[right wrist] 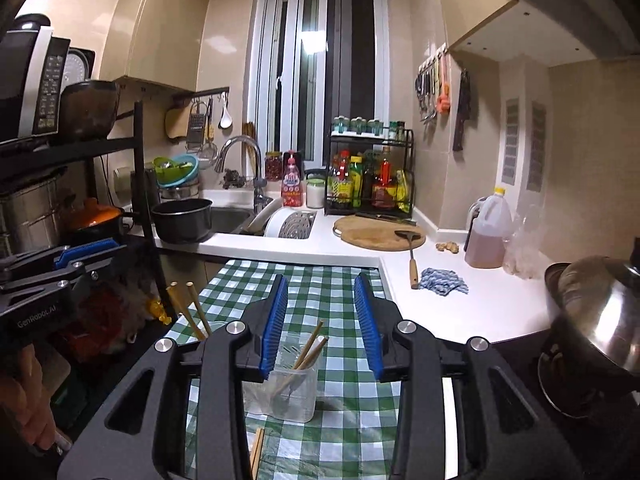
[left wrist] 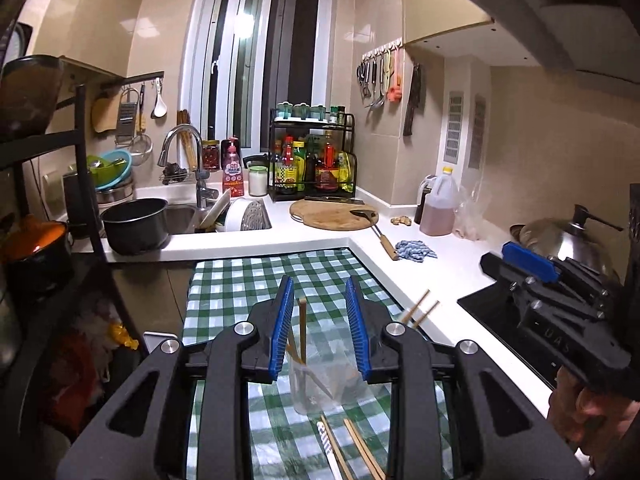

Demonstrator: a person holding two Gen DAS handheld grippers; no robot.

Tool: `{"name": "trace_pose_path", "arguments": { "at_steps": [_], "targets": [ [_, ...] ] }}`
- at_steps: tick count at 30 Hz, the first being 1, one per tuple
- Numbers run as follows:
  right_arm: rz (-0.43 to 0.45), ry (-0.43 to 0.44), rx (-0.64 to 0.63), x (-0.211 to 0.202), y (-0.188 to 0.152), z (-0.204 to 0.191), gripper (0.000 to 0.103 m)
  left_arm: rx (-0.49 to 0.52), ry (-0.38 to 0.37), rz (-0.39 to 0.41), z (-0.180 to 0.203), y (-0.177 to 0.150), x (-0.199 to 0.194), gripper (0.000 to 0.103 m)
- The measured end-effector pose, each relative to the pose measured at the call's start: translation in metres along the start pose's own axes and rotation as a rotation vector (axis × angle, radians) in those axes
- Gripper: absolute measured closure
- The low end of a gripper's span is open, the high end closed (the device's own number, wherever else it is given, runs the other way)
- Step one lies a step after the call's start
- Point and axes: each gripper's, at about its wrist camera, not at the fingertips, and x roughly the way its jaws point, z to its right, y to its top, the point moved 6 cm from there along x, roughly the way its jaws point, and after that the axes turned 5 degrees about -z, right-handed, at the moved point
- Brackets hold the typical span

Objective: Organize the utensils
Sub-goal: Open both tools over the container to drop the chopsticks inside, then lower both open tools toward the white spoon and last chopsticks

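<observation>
Chopsticks (left wrist: 340, 448) lie near clear cup (left wrist: 316, 388); both tools, left (left wrist: 320, 320) and right (right wrist: 322, 320), gape wide.

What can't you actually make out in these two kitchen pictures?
- Loose chopsticks in front of the clear cup: cut off by the bottom edge in the left wrist view, so their count is unclear.
- Second cup holding chopsticks: hidden behind the left gripper.
- Bottle labels on the black rack: too small to read in the right wrist view.
- Sink contents: blocked by the black pot.
</observation>
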Motion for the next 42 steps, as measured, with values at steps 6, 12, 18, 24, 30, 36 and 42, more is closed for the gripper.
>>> {"name": "trace_pose_path", "arguments": {
  "at_steps": [6,12,18,24,30,36,42],
  "targets": [
    [0.017,0.006,0.036,-0.039,-0.02,0.005,0.067,-0.021,-0.005,-0.025,0.001,-0.034,-0.02,0.076],
    [-0.027,0.008,0.078,-0.051,-0.057,0.005,0.067,-0.041,0.009,-0.075,-0.001,-0.08,-0.025,0.076],
    [-0.109,0.027,0.11,-0.047,-0.105,-0.001,0.068,-0.051,0.026,-0.132,-0.004,-0.13,-0.019,0.076],
    [-0.213,0.061,0.145,-0.038,-0.154,-0.002,0.081,-0.035,0.029,-0.194,0.0,-0.174,-0.008,0.076],
    [-0.267,0.064,0.133,-0.033,-0.185,-0.007,0.083,-0.046,0.034,-0.235,-0.003,-0.204,0.0,0.077],
    [-0.31,0.055,0.134,-0.026,-0.205,-0.006,0.083,-0.075,0.035,-0.264,-0.009,-0.217,0.006,0.077],
    [-0.353,0.065,0.144,-0.017,-0.222,-0.01,0.085,-0.104,0.043,-0.267,-0.016,-0.22,0.007,0.077]
  ]
}}
